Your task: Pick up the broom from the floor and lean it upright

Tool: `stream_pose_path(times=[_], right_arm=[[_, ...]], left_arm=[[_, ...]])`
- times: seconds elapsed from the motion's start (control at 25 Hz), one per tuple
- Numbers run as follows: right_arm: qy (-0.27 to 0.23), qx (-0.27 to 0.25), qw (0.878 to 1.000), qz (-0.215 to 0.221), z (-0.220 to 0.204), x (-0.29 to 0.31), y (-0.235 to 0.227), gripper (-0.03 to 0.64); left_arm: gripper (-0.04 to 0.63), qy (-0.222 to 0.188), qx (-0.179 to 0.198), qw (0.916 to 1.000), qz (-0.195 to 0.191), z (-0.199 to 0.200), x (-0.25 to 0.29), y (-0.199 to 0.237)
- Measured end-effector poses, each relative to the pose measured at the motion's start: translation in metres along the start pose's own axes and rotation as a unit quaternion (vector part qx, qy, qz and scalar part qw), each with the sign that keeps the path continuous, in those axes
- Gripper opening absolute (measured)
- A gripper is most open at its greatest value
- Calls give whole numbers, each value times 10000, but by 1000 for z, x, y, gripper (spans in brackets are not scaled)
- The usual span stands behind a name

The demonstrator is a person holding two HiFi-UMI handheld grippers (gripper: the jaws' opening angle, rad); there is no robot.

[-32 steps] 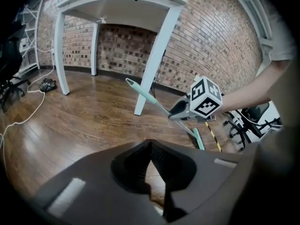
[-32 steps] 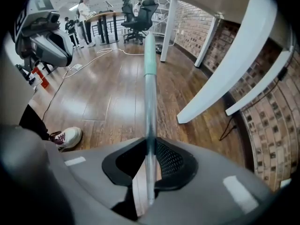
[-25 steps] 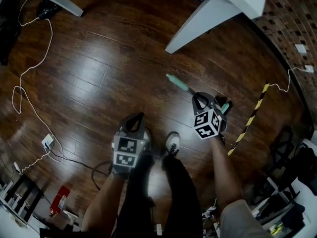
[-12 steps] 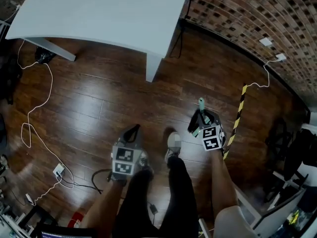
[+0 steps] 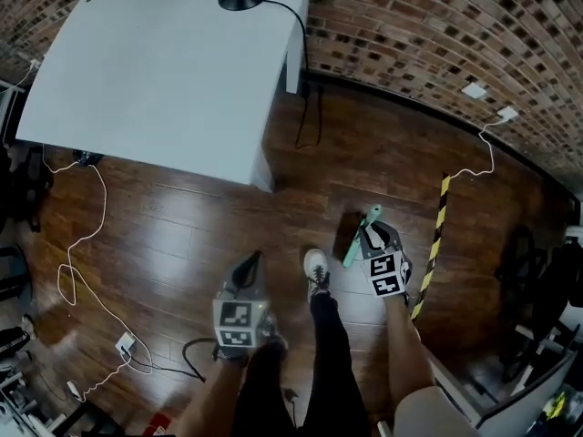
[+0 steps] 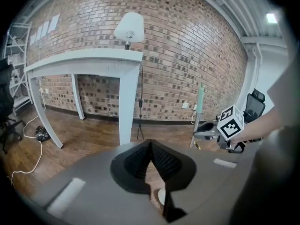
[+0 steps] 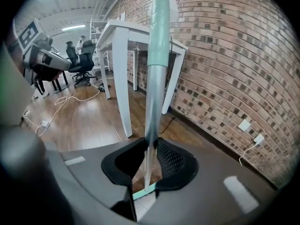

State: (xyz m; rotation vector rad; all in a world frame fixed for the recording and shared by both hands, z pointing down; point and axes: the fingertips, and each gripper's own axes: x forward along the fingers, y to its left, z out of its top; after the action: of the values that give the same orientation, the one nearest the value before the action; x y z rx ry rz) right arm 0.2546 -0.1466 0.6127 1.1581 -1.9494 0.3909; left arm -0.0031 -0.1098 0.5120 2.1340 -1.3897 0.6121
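Broom handle [image 7: 157,55], mint green, stands nearly upright between the jaws of the right gripper [image 7: 149,149], which clamp the shaft well below its tip. Left gripper [image 6: 150,144], beside the right gripper and clear of the handle, has its jaws closed together, holding nothing.

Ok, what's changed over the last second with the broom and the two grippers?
The broom, slanting before, now stands nearly upright in the right gripper, and both grippers have risen; the table and brick wall came into view. Unchanged: right gripper clamped on it, left gripper shut and empty.
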Motion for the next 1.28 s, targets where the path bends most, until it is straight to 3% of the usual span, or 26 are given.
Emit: stream_pose_path(times=[0.2,0.44,0.72,1.28], right_arm=[[-221,-163,9996,82,48,36,-29,97],[-420,-814,9955,255,120,90,-58,101],[-400,-1453,9866,631,179,148,-58,101],[-481,-2028,9712,1153,224,207,-24,109]], left_arm=[[0,100,-122,9996,251,6,26,4],[0,251,-315,9982,455,10,56,13],[0,429,-454,9964,576,14,74,26],[0,705,-275,9964,394,3,111,26]])
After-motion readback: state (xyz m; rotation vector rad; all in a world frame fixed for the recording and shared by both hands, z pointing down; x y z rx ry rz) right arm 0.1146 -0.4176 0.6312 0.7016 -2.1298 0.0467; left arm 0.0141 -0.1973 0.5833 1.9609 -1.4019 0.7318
